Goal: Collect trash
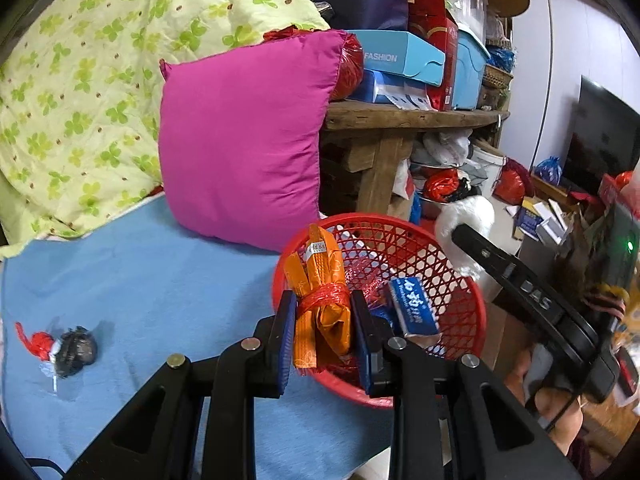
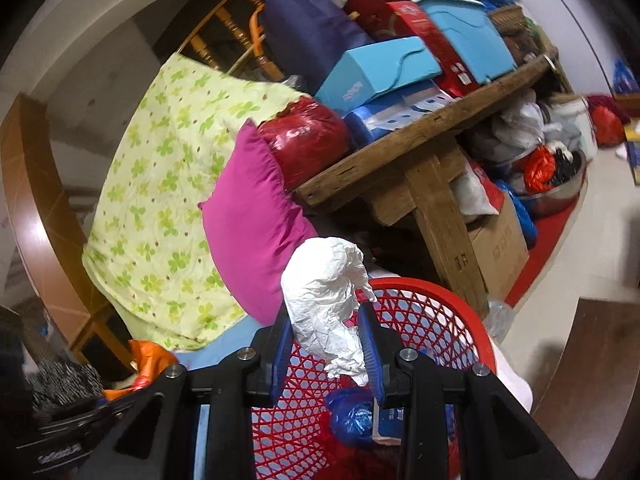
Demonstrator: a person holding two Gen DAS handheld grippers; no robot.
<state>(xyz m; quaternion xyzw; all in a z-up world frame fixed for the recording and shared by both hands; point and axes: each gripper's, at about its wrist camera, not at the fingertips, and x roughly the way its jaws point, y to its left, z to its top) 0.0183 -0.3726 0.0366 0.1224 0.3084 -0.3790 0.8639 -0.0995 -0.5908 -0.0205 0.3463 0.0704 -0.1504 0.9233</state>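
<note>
From the left wrist, the left gripper [image 1: 323, 332] is clamped on an orange wrapper [image 1: 320, 300] bound round the middle with red string, its blue pads pressing both sides, and it hangs over the near rim of the red basket [image 1: 460, 304]. The basket sits at the edge of the blue sheet [image 1: 152, 288]; inside it lies a small blue-and-white packet [image 1: 414, 310]. Off to the left on the sheet rests a dark crumpled wad with a red tail [image 1: 64, 348], well apart from the basket. A pink cushion [image 1: 244, 136] leans against a wooden bench [image 1: 400, 118] just behind. At the right edge the right gripper [image 1: 472, 236] reaches in, white paper at its tip. From the right wrist, that gripper [image 2: 326, 340] is closed on a crumpled white tissue [image 2: 328, 296], held over the basket [image 2: 440, 320], where a blue bag [image 2: 352, 416] lies. The orange wrapper [image 2: 150, 356] shows at lower left.
</note>
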